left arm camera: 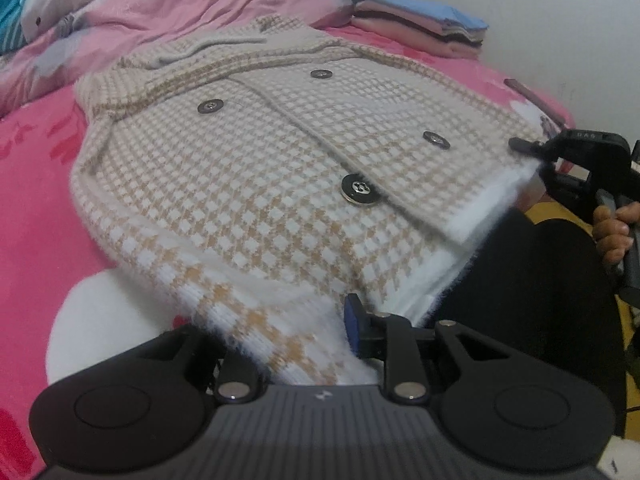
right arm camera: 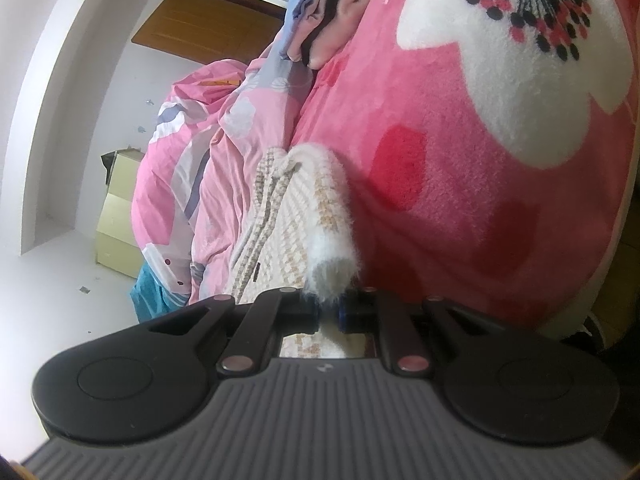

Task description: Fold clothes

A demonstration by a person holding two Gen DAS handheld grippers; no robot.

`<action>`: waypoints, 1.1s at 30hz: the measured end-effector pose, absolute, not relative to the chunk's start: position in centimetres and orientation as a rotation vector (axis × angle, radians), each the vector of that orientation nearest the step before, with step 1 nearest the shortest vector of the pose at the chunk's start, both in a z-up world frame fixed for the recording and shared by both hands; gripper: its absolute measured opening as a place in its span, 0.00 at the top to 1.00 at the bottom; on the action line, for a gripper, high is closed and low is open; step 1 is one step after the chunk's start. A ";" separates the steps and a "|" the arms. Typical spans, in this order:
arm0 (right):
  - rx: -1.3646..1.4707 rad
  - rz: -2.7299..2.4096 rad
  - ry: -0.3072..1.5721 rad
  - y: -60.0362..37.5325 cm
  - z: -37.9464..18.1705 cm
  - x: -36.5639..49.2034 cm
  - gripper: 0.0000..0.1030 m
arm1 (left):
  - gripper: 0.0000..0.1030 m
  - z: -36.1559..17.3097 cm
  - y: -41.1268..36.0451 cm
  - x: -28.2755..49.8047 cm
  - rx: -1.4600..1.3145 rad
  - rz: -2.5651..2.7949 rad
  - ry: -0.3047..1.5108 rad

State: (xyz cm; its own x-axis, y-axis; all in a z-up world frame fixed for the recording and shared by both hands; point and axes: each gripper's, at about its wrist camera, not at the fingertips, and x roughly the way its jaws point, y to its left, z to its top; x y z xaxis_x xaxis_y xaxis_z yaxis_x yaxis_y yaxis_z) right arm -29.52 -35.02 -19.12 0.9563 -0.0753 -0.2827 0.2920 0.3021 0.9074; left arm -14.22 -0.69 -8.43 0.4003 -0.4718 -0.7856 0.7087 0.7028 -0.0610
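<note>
Left wrist view: one fuzzy knit jacket (left arm camera: 256, 168) in beige-and-white houndstooth, with four dark round metal buttons (left arm camera: 360, 191), lying flat on a pink fleece blanket (left arm camera: 36, 184) with white flower shapes. Long axis running from the hem at 6 o'clock to the collar at 12 o'clock. One stack of folded clothes (left arm camera: 424, 28) at 1 o'clock, blue piece on top. Left gripper (left arm camera: 308, 344) closed narrow on the white ribbed hem, cloth filling the gap; only one blue pad visible. At 3 o'clock the right gripper (left arm camera: 524, 146), pinching the other hem corner, with a hand (left arm camera: 612, 228) on its handle.

Right wrist view: right gripper (right arm camera: 328, 314) clamped tight on one fluffy white hem edge of the jacket (right arm camera: 288, 208), two blue pads pressing it from both sides. Jacket stretching away toward 12 o'clock. Pink blanket (right arm camera: 460, 140) at 2 o'clock, one crumpled pink quilt (right arm camera: 180, 152) at 10 o'clock, one wooden door (right arm camera: 208, 24) at 11 o'clock.
</note>
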 end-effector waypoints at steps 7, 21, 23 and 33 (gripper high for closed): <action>1.242 -0.241 0.191 -35.1 -19.1 -29.4 0.94 | 0.76 -8.4 -1.1 -14.9 0.342 -0.733 0.856; 1.265 -0.214 0.181 -35.5 -19.4 -29.7 0.94 | 0.74 -8.3 -2.0 -15.4 0.411 -0.702 0.845; 1.265 -0.211 0.185 -35.6 -19.4 -29.7 0.94 | 0.74 -8.4 -2.0 -15.4 0.417 -0.698 0.844; 1.261 -0.193 0.204 -36.1 -19.3 -29.6 0.94 | 0.74 -8.4 -2.5 -15.7 0.450 -0.675 0.844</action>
State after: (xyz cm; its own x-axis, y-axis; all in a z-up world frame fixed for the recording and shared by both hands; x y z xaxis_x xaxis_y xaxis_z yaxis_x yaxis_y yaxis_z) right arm -29.64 -36.08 -19.30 0.9657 -0.0319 -0.2578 0.2556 0.2936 0.9211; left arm -15.66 -2.52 -8.37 0.4797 -0.3623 -0.7991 0.7004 0.7067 0.1001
